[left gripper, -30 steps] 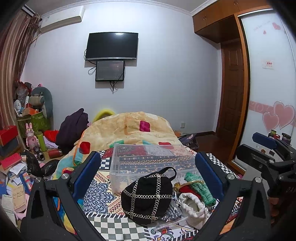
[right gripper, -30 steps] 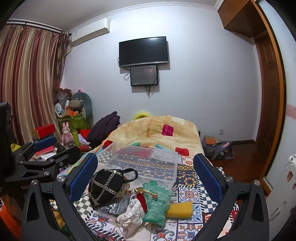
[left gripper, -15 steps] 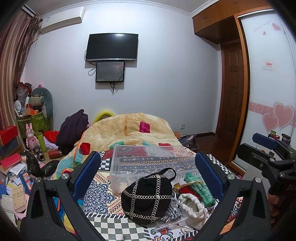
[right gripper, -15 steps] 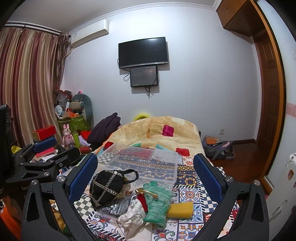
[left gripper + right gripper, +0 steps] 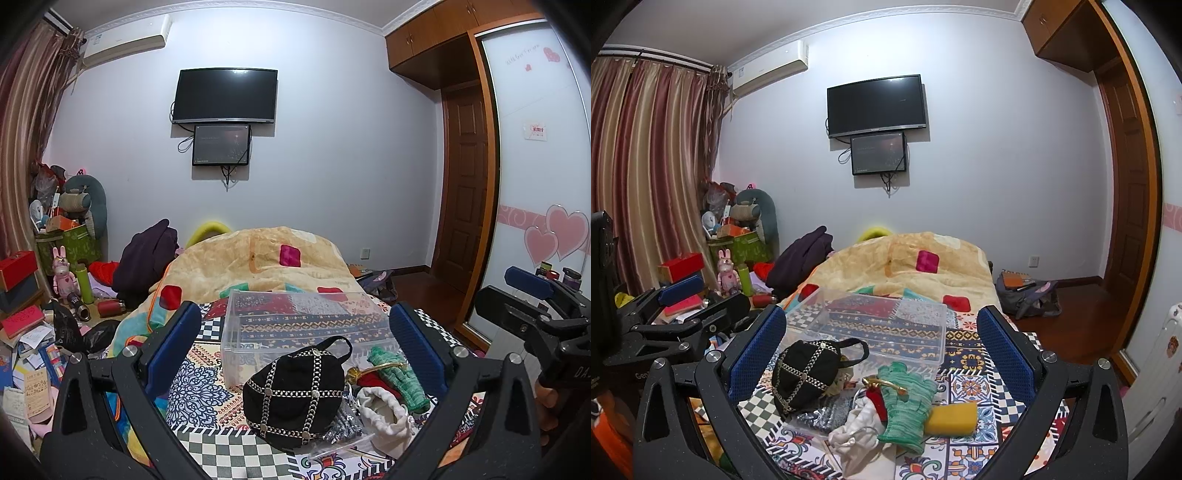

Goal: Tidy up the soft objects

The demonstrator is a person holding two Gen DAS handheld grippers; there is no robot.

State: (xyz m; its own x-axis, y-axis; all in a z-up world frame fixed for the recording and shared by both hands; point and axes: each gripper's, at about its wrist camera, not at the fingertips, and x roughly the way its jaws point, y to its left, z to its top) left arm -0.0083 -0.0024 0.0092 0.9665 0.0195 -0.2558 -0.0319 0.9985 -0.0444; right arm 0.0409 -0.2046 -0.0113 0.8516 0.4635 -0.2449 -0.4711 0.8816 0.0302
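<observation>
A pile of soft things lies on the patterned bed cover in front of an empty clear plastic box (image 5: 303, 321) (image 5: 882, 328). The pile holds a black chain-trimmed bag (image 5: 295, 391) (image 5: 805, 373), a green knit glove (image 5: 908, 402) (image 5: 397, 373), a white cloth pouch (image 5: 384, 417) (image 5: 857, 432), a yellow sponge (image 5: 951, 419) and a red item with a gold clasp (image 5: 877, 397). My left gripper (image 5: 295, 343) is open and empty, above and short of the bag. My right gripper (image 5: 882, 343) is open and empty, above and short of the pile.
A rumpled yellow blanket (image 5: 258, 258) covers the bed behind the box. Clutter of boxes, toys and papers (image 5: 44, 295) fills the floor at the left. A backpack (image 5: 1027, 295) lies on the wooden floor at the right, near the door (image 5: 461, 184).
Both grippers have barely shifted; the view has drifted very slightly. Both stay open and empty. Nothing in the pile has moved.
</observation>
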